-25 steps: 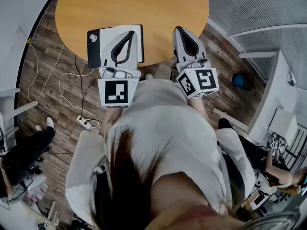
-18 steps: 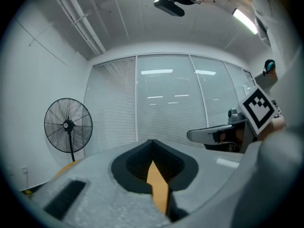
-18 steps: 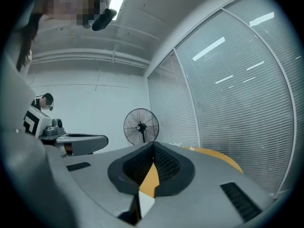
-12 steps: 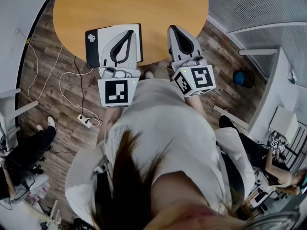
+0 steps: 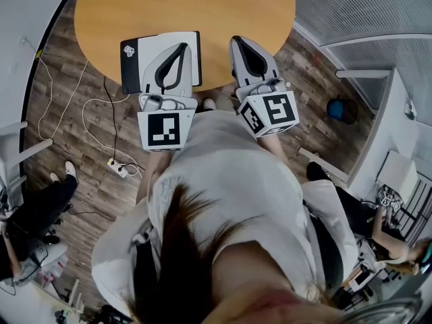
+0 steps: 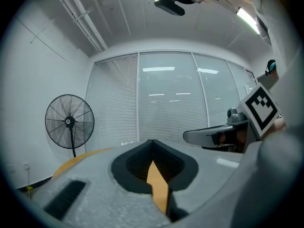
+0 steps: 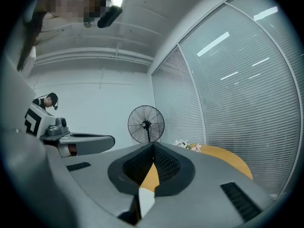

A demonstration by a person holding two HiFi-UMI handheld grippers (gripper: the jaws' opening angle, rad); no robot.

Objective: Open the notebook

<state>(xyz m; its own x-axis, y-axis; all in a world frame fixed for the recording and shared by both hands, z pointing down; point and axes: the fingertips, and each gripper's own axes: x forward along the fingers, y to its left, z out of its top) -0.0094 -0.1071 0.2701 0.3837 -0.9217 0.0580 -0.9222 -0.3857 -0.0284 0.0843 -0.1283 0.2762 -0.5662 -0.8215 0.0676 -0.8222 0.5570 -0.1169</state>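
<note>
The notebook (image 5: 150,49), closed, with a white cover and a black band at its left, lies at the near edge of the round wooden table (image 5: 182,5). My left gripper (image 5: 183,46) hovers over the notebook's middle and hides it; its jaws are shut with nothing between them. To the right of the notebook, over the table's edge, my right gripper (image 5: 237,40) also has its jaws together and holds nothing. In the left gripper view the jaw tips (image 6: 152,141) meet, with bare tabletop below them. In the right gripper view the tips (image 7: 153,144) meet too.
A standing fan (image 6: 70,121) and window blinds (image 6: 166,103) lie beyond the table. Small flowers (image 7: 187,146) sit on the far side of the table. Cables and a power strip (image 5: 118,171) lie on the wood floor at the left. A seated person (image 5: 34,214) is at the far left.
The right gripper has edged left, closer to the notebook's right edge. The left gripper has stayed over the notebook, and both pairs of jaws stay shut.
</note>
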